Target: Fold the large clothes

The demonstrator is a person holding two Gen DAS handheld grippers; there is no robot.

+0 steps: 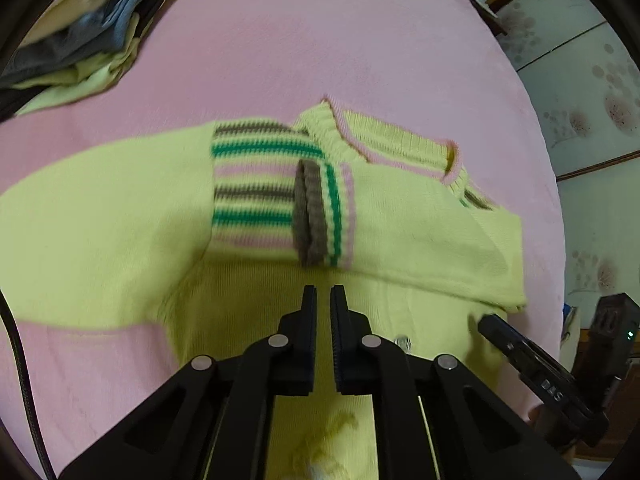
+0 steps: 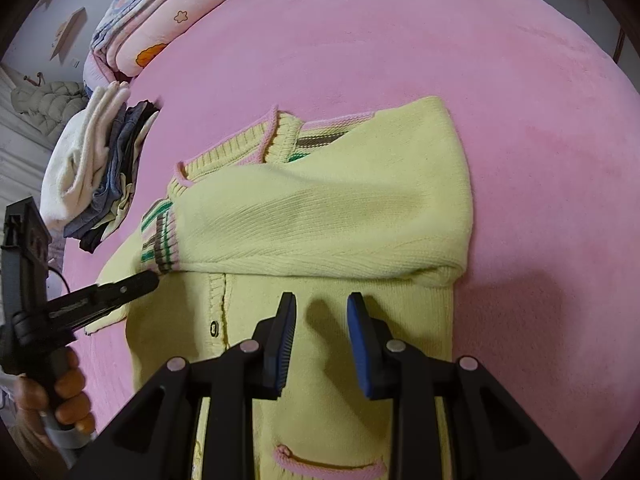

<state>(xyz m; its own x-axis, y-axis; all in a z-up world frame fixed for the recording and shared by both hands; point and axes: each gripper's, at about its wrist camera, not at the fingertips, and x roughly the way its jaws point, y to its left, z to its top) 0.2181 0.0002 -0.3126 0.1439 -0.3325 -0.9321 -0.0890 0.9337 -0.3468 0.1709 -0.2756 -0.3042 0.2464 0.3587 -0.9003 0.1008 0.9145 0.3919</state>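
A yellow-green knit cardigan [image 1: 400, 216] with pink trim lies flat on the pink bed cover [image 1: 320, 40]. Both sleeves are folded across its chest, and the striped cuff [image 1: 256, 192] of one lies by the collar. My left gripper [image 1: 324, 290] hovers over the body just below the sleeves, shut with nothing between its fingers. In the right wrist view the cardigan [image 2: 320, 208] fills the middle. My right gripper [image 2: 322, 298] stands open above the front panel beside the button [image 2: 214, 328], holding nothing. The left gripper [image 2: 152, 278] reaches in from the left, held by a hand [image 2: 64, 396].
A stack of folded clothes [image 2: 100, 168] lies at the bed's left side, also seen in the left wrist view as a pile [image 1: 88, 40]. A folded patterned quilt [image 2: 160, 12] sits at the far corner. A wall with flowered panels [image 1: 592, 100] borders the bed.
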